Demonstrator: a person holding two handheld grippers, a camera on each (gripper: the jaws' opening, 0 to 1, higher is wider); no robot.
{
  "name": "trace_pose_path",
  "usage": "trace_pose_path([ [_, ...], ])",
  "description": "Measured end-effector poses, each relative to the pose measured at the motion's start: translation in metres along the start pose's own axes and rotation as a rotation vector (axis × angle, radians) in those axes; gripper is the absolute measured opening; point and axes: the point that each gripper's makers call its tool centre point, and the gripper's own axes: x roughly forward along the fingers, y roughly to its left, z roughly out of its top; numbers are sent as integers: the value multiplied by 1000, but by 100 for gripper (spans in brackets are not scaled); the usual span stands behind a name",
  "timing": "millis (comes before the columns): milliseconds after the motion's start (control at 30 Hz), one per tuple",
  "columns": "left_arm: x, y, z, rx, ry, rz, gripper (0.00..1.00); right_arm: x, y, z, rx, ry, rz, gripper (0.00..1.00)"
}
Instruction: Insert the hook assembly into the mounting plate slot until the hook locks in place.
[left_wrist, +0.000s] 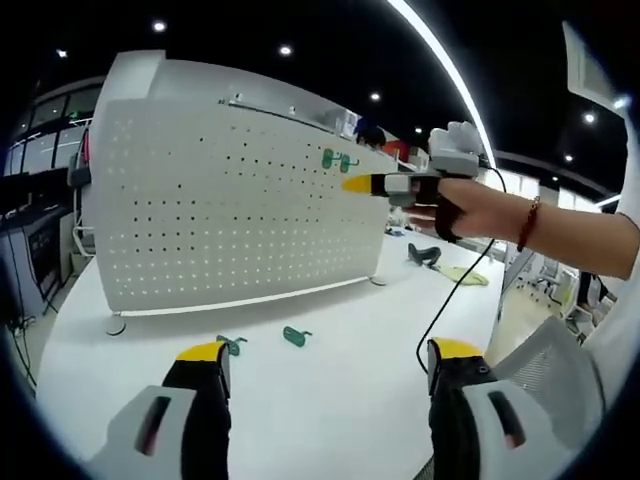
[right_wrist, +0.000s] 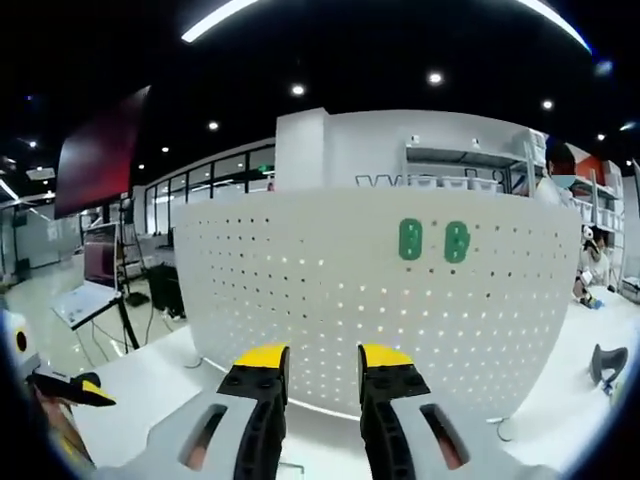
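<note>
Hooks (right_wrist: 433, 241) — two, green, on pegboard (right_wrist: 330, 300).

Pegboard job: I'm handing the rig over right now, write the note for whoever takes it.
Left hand-held gripper: open, empty, low over the white table.
Right hand-held gripper: open, empty, raised facing the white pegboard, near its upper right.
Done: two green hooks sit side by side on the pegboard's upper right; whether they are locked cannot be told.
Left: two green hooks lie on the table in front of the pegboard, not yet picked up. Likely next: grasp one and insert it.
</note>
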Motion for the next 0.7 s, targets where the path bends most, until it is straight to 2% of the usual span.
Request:
trace_pose_path([
  [33, 1, 2, -4, 7, 15, 1, 82, -1, 2, -2, 0, 5, 2, 27],
  [100, 2, 6, -12, 71, 58, 12, 81, -3, 5, -7, -5, 15, 11, 26],
  [167, 3, 8, -18, 76, 76, 14, 81, -5, 9, -11, -19, 27, 22, 26],
  [433, 6, 19, -24, 51, 72, 1, 81, -13, 14, -23, -21, 54, 45, 27],
  [700, 19, 31, -30, 44, 73, -7, 81, -23, 20, -34, -12, 79, 42, 27],
])
